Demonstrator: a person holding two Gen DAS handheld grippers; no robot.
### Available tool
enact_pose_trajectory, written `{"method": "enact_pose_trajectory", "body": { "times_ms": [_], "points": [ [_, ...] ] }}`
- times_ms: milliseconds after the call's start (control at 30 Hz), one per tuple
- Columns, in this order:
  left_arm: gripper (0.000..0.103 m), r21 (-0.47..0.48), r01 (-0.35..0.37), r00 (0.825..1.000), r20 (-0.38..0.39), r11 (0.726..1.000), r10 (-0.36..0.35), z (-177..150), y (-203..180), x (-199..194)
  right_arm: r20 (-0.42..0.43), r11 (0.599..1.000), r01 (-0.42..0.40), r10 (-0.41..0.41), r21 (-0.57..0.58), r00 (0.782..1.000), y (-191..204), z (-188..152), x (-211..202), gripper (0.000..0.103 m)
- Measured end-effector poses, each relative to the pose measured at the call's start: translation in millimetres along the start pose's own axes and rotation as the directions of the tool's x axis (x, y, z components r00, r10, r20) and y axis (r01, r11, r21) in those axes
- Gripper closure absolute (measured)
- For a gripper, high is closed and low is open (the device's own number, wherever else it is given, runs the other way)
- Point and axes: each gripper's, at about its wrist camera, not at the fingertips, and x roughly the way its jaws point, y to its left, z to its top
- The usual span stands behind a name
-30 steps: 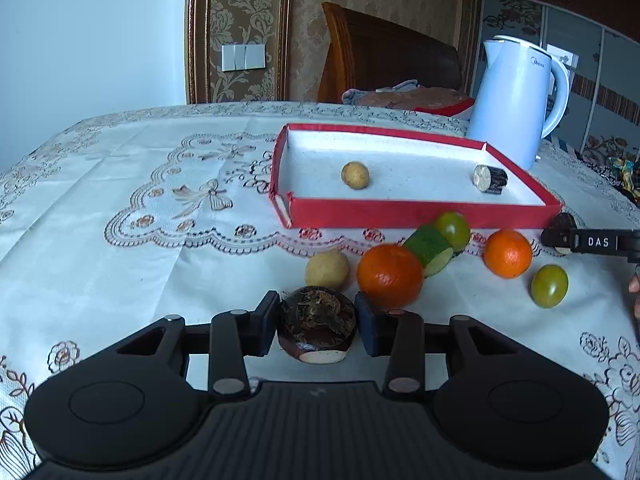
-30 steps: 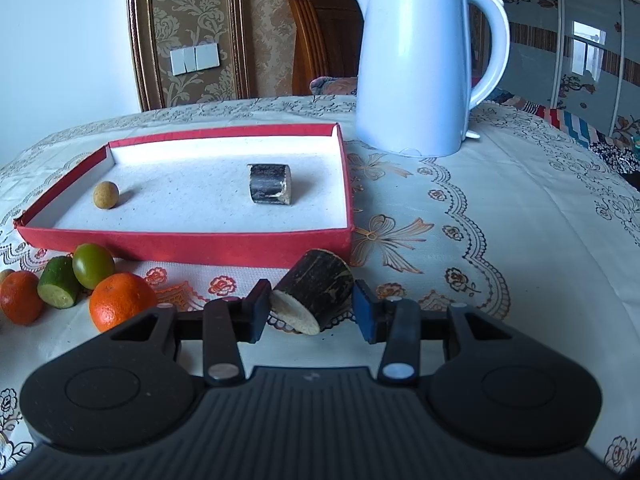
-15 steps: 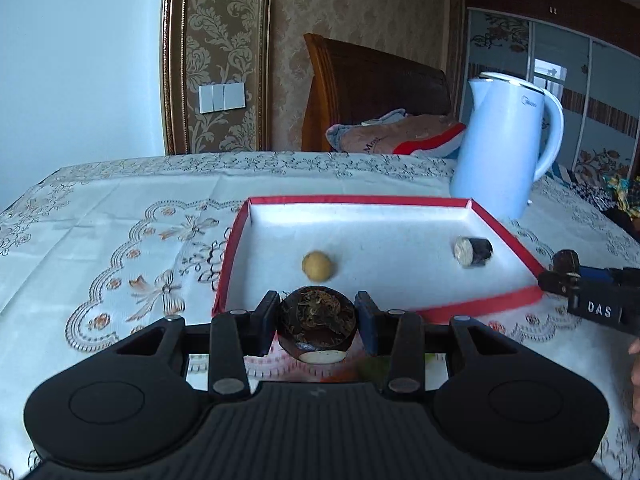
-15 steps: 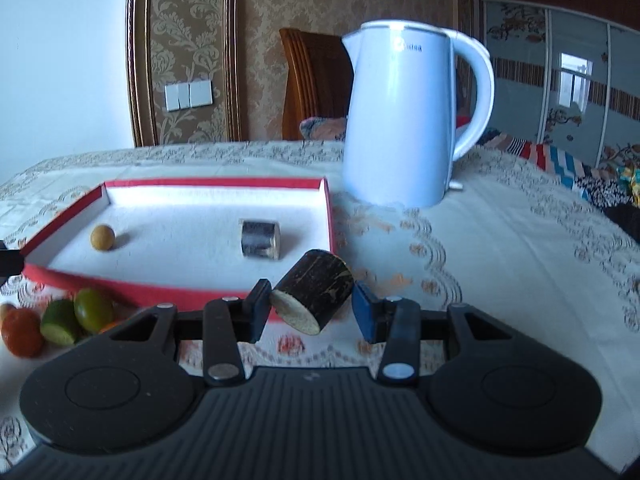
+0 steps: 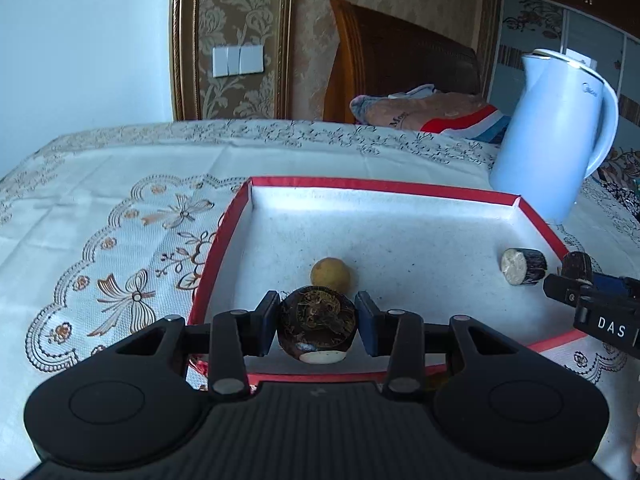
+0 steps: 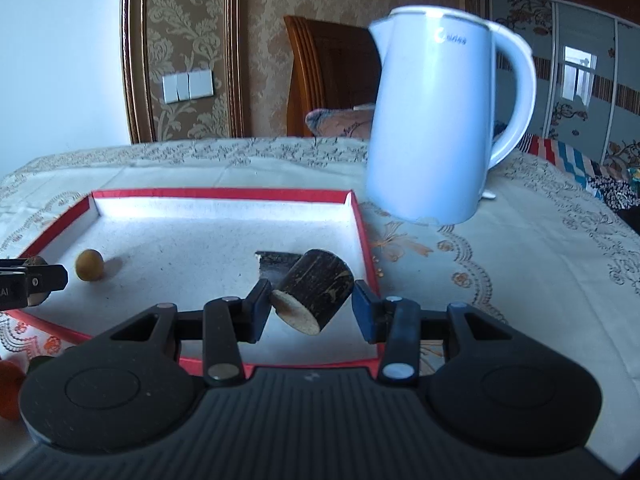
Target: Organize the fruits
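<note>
My left gripper (image 5: 317, 324) is shut on a dark round water chestnut (image 5: 317, 326) and holds it over the near left part of the red tray (image 5: 400, 187). My right gripper (image 6: 308, 310) is shut on a dark sugarcane piece (image 6: 314, 296) and holds it over the tray's near right part (image 6: 362, 240). In the tray lie a small yellow-brown round fruit (image 5: 330, 273) and a second sugarcane piece (image 5: 522, 266). The right gripper also shows at the right edge of the left wrist view (image 5: 576, 280).
A white electric kettle (image 6: 440, 120) stands on the lace tablecloth just right of the tray. An orange (image 6: 10, 388) and a green fruit lie at the far left near edge in the right wrist view. A wooden chair with cloth (image 5: 420, 108) stands behind the table.
Both grippers have lifted their pieces off the tablecloth and moved forward over the red tray. The loose fruits in front of the tray have dropped out of the left wrist view.
</note>
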Motion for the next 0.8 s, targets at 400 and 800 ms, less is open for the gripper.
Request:
{"method": "enact_pose_trajectory", "body": {
  "times_ms": [400, 800],
  "points": [
    [0.063, -0.018, -0.051, 0.998, -0.029, 0.999, 0.051, 2.0, 0.7, 20.3, -0.068, 1.000, -0.009, 0.007, -0.028, 0.998, 12.9, -2.1, 23.2, 0.061],
    [0.063, 0.013, -0.091, 0.996, -0.025, 0.996, 0.091, 4.9, -6.9, 34.5, -0.050, 0.999, 0.033, -0.035, -0.035, 0.998, 16.8, 2.5, 39.5, 0.061]
  ]
}}
